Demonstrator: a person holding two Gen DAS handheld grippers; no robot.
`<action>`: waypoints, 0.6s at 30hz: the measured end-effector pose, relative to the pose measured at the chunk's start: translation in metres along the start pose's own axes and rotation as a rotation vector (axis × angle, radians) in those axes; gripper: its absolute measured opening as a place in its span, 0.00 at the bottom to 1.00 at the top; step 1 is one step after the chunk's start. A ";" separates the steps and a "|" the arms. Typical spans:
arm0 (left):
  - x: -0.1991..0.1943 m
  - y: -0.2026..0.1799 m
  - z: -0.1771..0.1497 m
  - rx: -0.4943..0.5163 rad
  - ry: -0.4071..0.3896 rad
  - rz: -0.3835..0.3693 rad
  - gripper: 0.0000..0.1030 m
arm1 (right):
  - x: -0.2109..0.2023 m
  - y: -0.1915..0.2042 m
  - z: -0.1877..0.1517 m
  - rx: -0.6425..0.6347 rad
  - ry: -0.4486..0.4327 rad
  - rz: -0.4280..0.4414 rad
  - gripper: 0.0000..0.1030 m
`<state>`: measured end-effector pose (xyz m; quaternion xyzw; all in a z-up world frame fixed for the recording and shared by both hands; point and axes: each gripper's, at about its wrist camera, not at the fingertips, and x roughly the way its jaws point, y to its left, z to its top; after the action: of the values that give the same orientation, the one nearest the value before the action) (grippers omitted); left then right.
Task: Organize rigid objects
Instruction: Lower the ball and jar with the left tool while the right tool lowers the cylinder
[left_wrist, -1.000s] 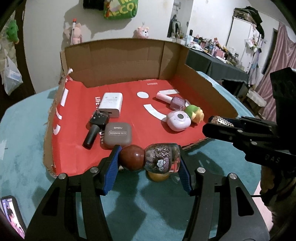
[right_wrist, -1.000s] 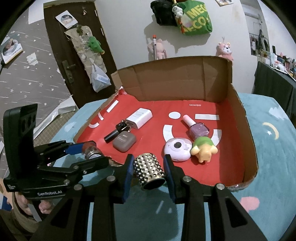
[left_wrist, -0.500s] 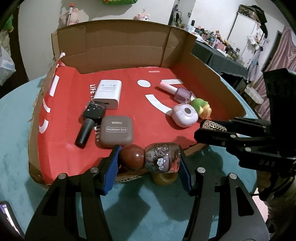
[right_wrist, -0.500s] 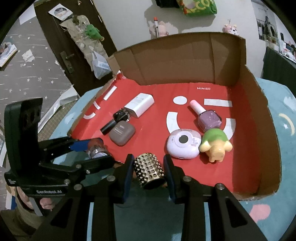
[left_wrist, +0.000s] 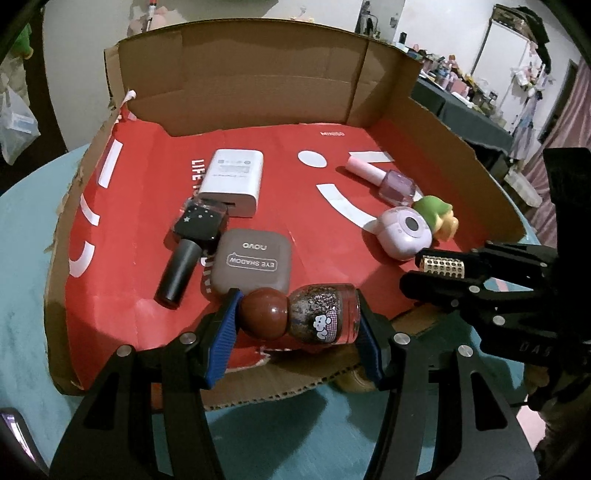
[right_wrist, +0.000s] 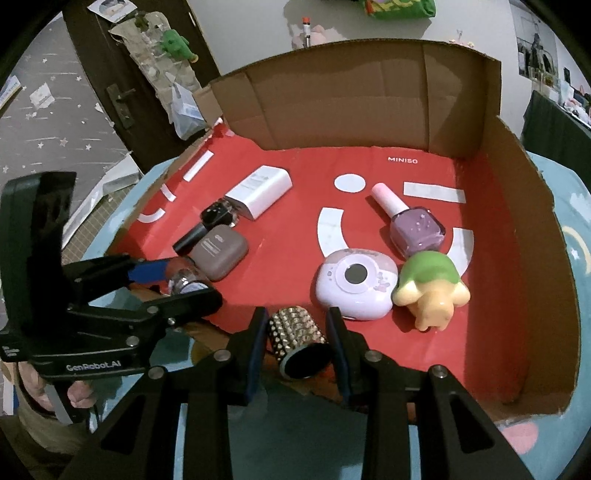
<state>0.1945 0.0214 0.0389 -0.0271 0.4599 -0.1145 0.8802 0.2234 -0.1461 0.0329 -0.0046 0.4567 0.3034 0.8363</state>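
Observation:
My left gripper (left_wrist: 295, 321) is shut on a glitter nail polish bottle (left_wrist: 325, 314) with a round brown cap (left_wrist: 264, 314), held sideways over the near edge of the cardboard tray (left_wrist: 258, 92). My right gripper (right_wrist: 297, 338) is shut on a gold studded cylinder (right_wrist: 295, 332), also above the tray's near edge. Each gripper shows in the other's view: the right gripper (left_wrist: 443, 269) with the studded cylinder (left_wrist: 443, 264) at the right, the left gripper (right_wrist: 173, 284) with the bottle (right_wrist: 184, 282) at the left.
On the tray's red liner (right_wrist: 295, 221) lie a white charger (left_wrist: 234, 181), a black bottle (left_wrist: 192, 240), a brown eye shadow case (left_wrist: 255, 264), a purple nail polish (right_wrist: 413, 225), a lilac toy camera (right_wrist: 354, 282) and a green-capped figure (right_wrist: 430, 291). A teal cloth (left_wrist: 277, 443) covers the table.
Both grippers moved forward and down toward the tray with their objects still held. The tray's near edge now lies under the fingertips and the tray fills more of both views.

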 end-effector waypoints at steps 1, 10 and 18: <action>0.000 0.000 0.000 0.002 -0.003 0.007 0.53 | 0.001 0.000 0.000 -0.001 0.000 -0.002 0.34; 0.008 0.000 0.005 0.014 -0.021 0.089 0.53 | 0.010 -0.006 0.003 -0.012 -0.029 -0.069 0.33; 0.011 0.002 0.014 0.007 -0.050 0.126 0.53 | 0.013 -0.009 0.008 -0.030 -0.074 -0.130 0.33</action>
<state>0.2121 0.0198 0.0384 0.0020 0.4381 -0.0598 0.8969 0.2389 -0.1450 0.0251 -0.0356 0.4196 0.2553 0.8703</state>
